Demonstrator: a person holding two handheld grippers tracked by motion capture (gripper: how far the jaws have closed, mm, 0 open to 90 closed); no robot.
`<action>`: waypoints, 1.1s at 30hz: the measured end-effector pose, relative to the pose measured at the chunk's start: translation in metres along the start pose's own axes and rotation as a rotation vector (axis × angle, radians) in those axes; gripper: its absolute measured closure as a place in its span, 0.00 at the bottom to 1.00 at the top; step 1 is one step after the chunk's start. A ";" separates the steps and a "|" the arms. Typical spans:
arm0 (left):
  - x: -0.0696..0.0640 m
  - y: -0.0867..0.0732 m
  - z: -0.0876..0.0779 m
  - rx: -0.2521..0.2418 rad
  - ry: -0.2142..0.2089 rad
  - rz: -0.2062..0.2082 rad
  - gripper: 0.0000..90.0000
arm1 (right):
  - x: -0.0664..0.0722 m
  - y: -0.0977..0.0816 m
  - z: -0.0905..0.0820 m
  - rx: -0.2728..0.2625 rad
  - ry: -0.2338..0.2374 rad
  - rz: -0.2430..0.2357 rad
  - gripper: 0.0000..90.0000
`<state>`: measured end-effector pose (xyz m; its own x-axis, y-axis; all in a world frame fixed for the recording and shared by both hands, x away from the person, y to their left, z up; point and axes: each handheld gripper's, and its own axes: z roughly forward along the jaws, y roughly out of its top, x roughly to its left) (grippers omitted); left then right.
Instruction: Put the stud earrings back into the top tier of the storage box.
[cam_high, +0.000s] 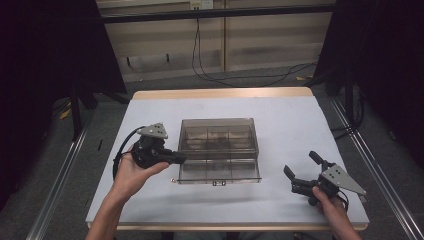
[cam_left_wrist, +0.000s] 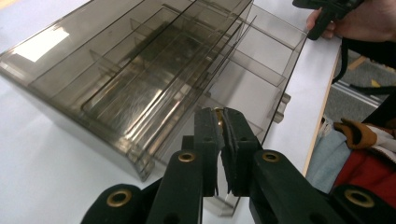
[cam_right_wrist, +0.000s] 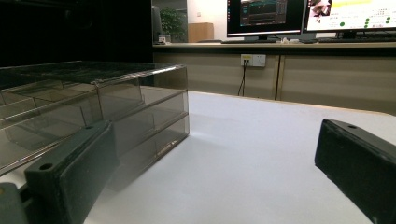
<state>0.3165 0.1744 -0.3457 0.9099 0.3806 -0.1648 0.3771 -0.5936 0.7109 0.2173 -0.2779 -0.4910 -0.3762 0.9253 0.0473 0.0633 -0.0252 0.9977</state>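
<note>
Two grippers: my left gripper (cam_left_wrist: 220, 140) pinches a small brass bit (cam_left_wrist: 218, 112) beside the clear box (cam_high: 219, 150), so I'd lower gently, right gripper (cam_high: 300, 172) spread wide.

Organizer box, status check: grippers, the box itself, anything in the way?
Left gripper shut on a small brass-coloured piece at the organizer box near-left corner. Right gripper open, apart from the box. Box lid looks raised. Nothing between.
</note>
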 end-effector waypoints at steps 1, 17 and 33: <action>-0.001 0.004 0.003 0.006 -0.009 0.007 0.95 | 0.000 0.000 0.000 0.000 0.000 -0.001 0.00; -0.011 0.034 0.043 0.189 -0.075 0.104 0.95 | 0.000 0.000 0.000 -0.001 -0.002 0.005 0.00; -0.027 0.063 0.093 0.406 -0.110 0.201 0.95 | 0.000 0.000 0.000 -0.003 0.001 0.001 0.00</action>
<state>0.3315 0.0607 -0.3606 0.9765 0.1654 -0.1379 0.2085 -0.8857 0.4148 0.2172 -0.2780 -0.4910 -0.3772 0.9248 0.0486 0.0615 -0.0274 0.9977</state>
